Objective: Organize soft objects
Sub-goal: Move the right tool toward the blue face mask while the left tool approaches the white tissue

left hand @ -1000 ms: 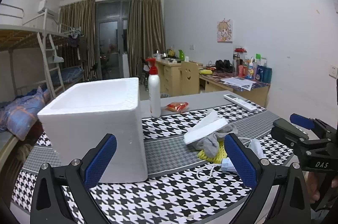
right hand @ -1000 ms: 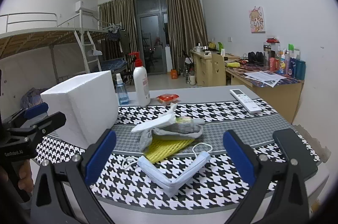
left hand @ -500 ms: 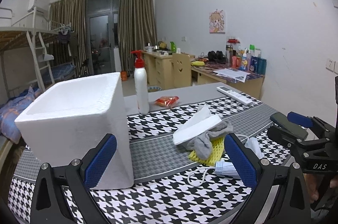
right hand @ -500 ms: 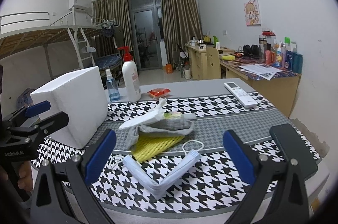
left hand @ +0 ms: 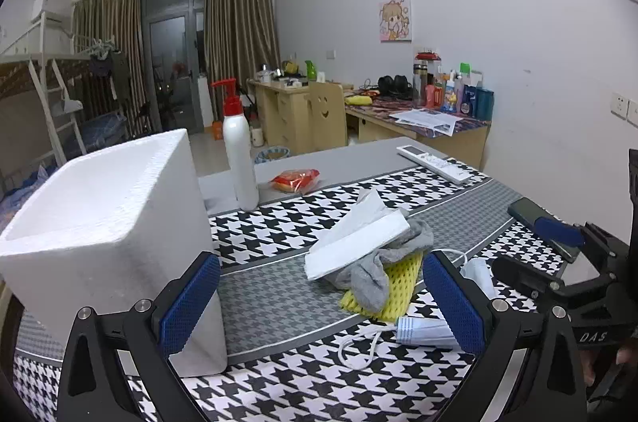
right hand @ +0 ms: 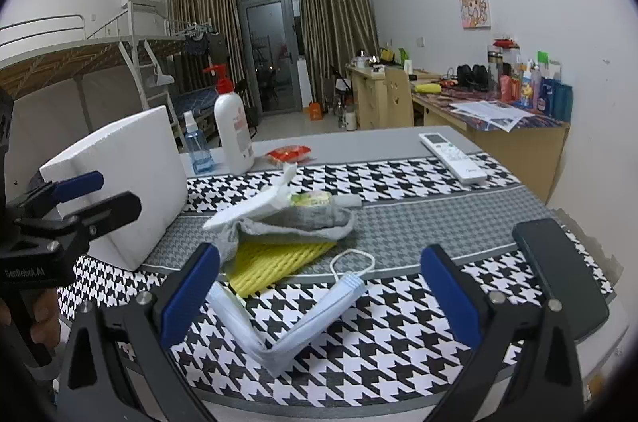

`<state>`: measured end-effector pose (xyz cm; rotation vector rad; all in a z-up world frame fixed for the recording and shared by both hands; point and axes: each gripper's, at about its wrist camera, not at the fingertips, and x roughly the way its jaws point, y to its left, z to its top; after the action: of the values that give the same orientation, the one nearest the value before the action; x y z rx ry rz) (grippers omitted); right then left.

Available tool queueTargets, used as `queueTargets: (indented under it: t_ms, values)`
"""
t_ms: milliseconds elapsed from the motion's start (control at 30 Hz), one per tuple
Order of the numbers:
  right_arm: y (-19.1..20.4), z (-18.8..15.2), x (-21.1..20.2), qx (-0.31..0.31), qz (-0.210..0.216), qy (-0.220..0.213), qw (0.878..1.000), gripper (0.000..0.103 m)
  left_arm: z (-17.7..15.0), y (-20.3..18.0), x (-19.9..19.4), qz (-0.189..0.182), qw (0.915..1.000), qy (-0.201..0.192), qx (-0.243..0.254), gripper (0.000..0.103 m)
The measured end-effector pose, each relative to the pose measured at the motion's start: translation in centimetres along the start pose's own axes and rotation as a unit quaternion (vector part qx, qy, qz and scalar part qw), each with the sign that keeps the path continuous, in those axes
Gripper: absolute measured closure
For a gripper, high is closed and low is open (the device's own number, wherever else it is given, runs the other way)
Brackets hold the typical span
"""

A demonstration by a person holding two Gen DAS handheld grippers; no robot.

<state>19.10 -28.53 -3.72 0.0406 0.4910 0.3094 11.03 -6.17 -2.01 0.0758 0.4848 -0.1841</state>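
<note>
Now both cameras sit closer than a second ago: right gripper (right hand: 319, 292) open over folded face mask (right hand: 295, 326) at the table's near edge, left gripper (left hand: 319, 302) open, empty; sock pile (left hand: 375, 262) mid-table, foam box (left hand: 107, 207) beyond; pickup seems imminent.

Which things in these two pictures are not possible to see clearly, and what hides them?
- Inside of the white foam box: left wrist view shows only its rim; right wrist view only its outer walls.
- Small green-labelled packet: right wrist view, half tucked under the white tissue pack and grey sock; label too small.
- Yellow foam net: both views, partly covered by the sock.
- Blue face mask: left wrist view, cut by the left gripper's finger.
</note>
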Motion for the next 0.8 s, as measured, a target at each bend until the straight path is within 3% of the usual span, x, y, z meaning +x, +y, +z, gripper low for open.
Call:
queueTargets:
  t_ms: [367, 633, 800]
  values:
    - [-1.2, -0.6, 0.4, 0.008, -0.002, 0.008, 1.0, 0.001, -0.8, -0.9, 3.0, -0.03, 0.9987, 0.04, 0.01, 0.001]
    - [-1.4, -0.8, 0.9, 0.007, 0.003, 0.019, 1.0, 0.001, -0.1, -1.2, 4.3, -0.021, 0.9986, 0.047, 0.009, 0.001]
    - [-1.7, -0.8, 1.4, 0.008, 0.011, 0.023, 1.0, 0.001, 0.5, -1.6, 5.6, -0.03, 0.9975, 0.059, 0.023, 0.007]
